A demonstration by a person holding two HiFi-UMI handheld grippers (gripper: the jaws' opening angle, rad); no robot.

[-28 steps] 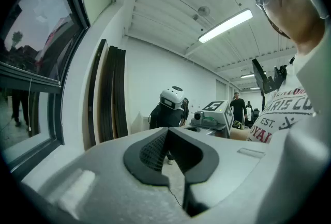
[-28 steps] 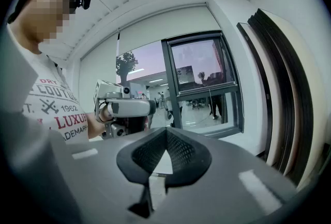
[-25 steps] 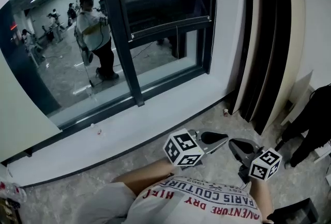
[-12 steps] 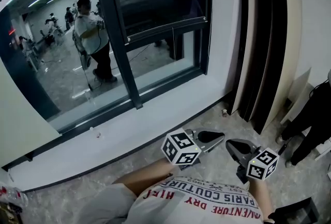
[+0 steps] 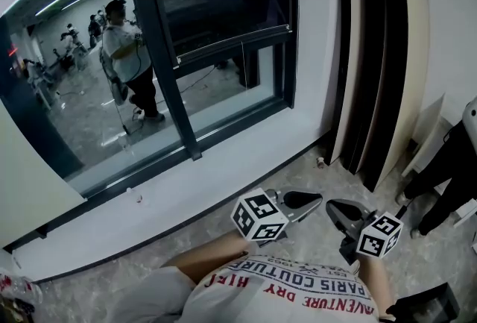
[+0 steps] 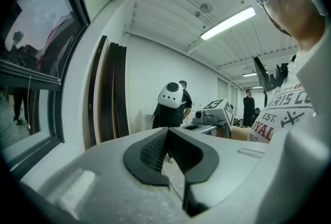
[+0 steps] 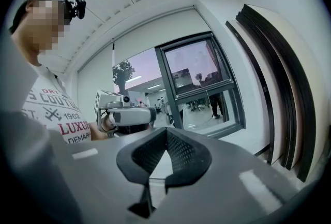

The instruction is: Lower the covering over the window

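— Where is the window shade?
— The pale shade is high up. It covers only the top of the window. A thin cord hangs by the glass.
— What about the claws?
— Both are low, near the person's shirt, well apart from the window. The left gripper is pressed together with nothing in it. The right gripper is pressed together and empty too. Their tips point at each other, near but not touching.

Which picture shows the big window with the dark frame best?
The head view: the big dark-framed window fills much of it, down to the white sill. The right gripper view shows it smaller and farther off; the left gripper view catches only its edge.
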